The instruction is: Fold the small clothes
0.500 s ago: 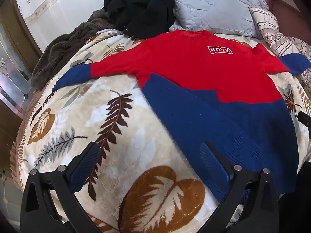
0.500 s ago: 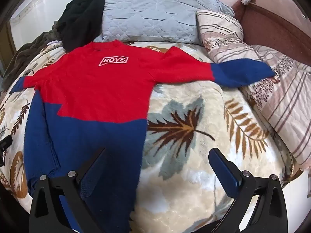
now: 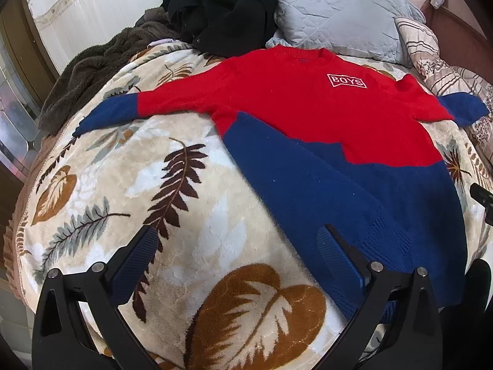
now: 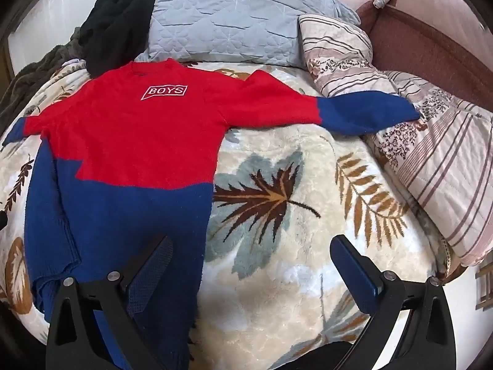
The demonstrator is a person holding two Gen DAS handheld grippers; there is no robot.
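A red and blue sweater (image 3: 308,117) (image 4: 129,154) with a white "BOYS" patch lies flat, face up, on the leaf-patterned blanket (image 3: 154,191) (image 4: 292,231), both sleeves spread sideways. My left gripper (image 3: 237,243) hovers open above the sweater's lower left hem corner, its right finger over the blue knit, its left finger over bare blanket. My right gripper (image 4: 249,252) hovers open above the lower right hem corner, left finger over the blue knit, right finger over blanket. Neither holds anything.
A grey quilted pillow (image 3: 339,15) (image 4: 234,18) and a pile of black clothes (image 3: 222,9) (image 4: 123,21) lie past the collar. A brown fleece (image 3: 92,71) lies far left. A striped floral quilt (image 4: 431,160) lies right, under one cuff. A brown headboard (image 4: 431,37) stands behind.
Both views have shifted only slightly; the sweater and both open grippers stand as before.
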